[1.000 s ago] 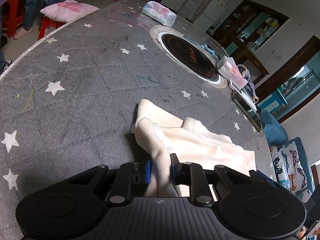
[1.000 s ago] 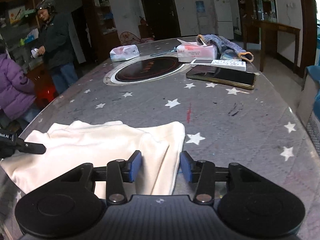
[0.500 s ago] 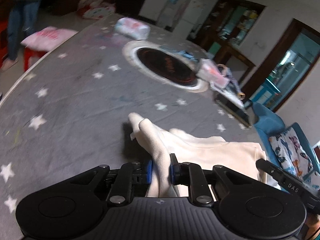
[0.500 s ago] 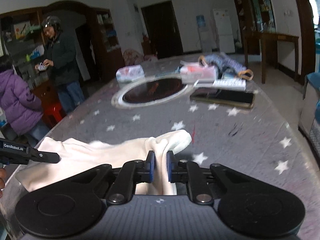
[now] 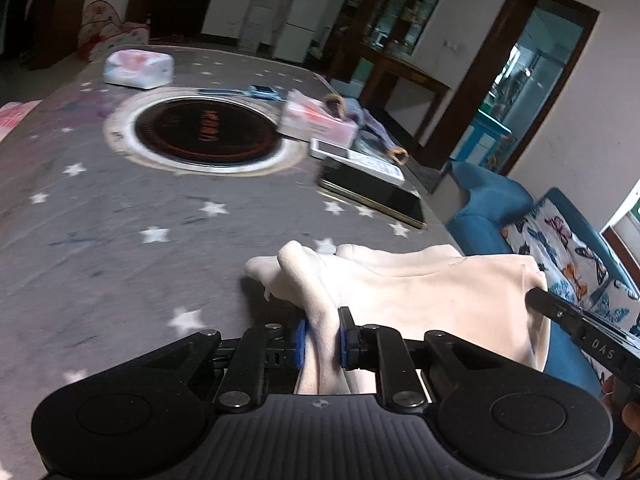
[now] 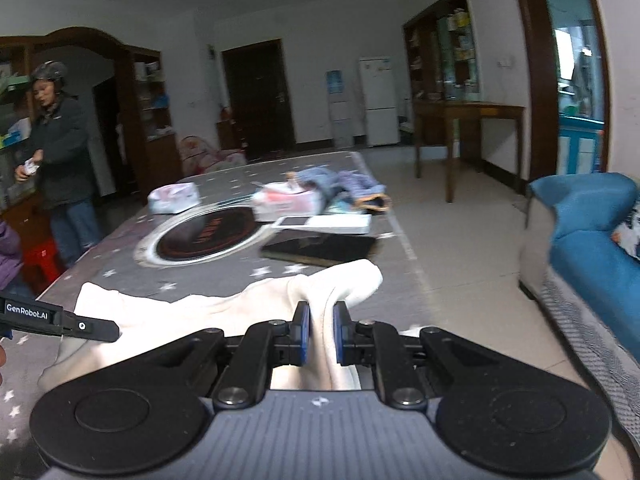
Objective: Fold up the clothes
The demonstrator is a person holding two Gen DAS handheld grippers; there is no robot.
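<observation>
Grey star-printed cloth covers the table [image 5: 100, 216]. At its near edge, the left gripper [image 5: 322, 338] is clamped on one bunched corner of the cream garment [image 5: 420, 288], the right gripper [image 6: 320, 330] on another. Farther off lie a dark tablet [image 5: 374, 196], then the round cooktop [image 5: 204, 134].

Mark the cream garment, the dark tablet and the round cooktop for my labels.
cream garment [image 5: 420, 292], left wrist view, flat middle of the cloth.
dark tablet [image 6: 320, 249], right wrist view, centre of its screen.
round cooktop [image 5: 206, 134], left wrist view, middle of the black disc.
</observation>
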